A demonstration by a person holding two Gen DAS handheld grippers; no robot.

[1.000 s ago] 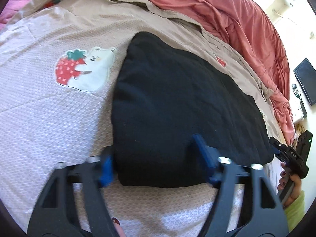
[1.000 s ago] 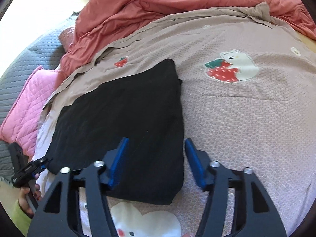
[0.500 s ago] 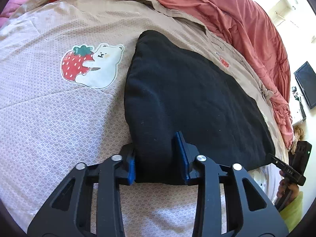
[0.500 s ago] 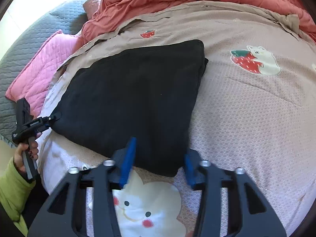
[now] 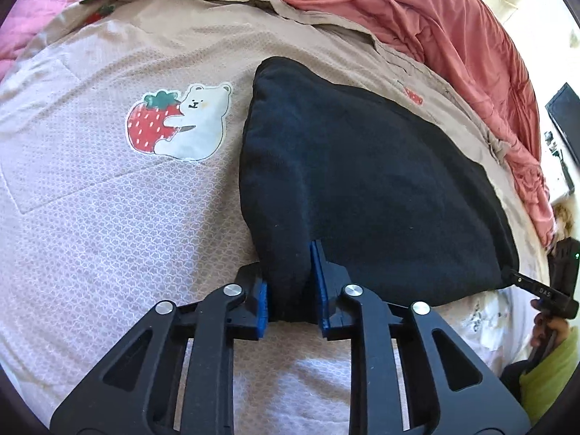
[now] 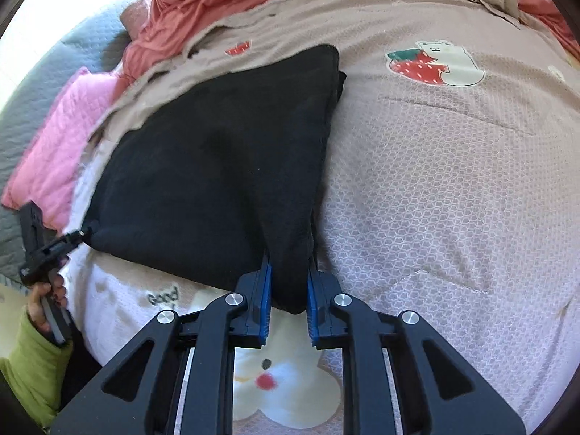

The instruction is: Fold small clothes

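Note:
A black folded garment [image 5: 362, 181] lies flat on a beige patterned bed cover [image 5: 108, 217]. My left gripper [image 5: 290, 290] is shut on the garment's near left corner, the cloth bunched between its blue pads. In the right wrist view the same garment [image 6: 224, 166] shows, and my right gripper [image 6: 288, 290] is shut on its near right corner. Each view shows the other gripper at the opposite near corner: the right one [image 5: 536, 286] and the left one [image 6: 54, 246].
A rust-red duvet [image 5: 435, 18] is bunched along the far side of the bed. A pink quilted pillow [image 6: 54, 145] and a grey quilt [image 6: 72, 47] lie beyond the left side. Strawberry-bear prints [image 5: 181, 123] mark the cover. A dark screen [image 5: 565, 116] stands at far right.
Both grippers have moved in on the garment's near corners and closed from wide open to pinching the cloth. The corners now bunch up between the pads.

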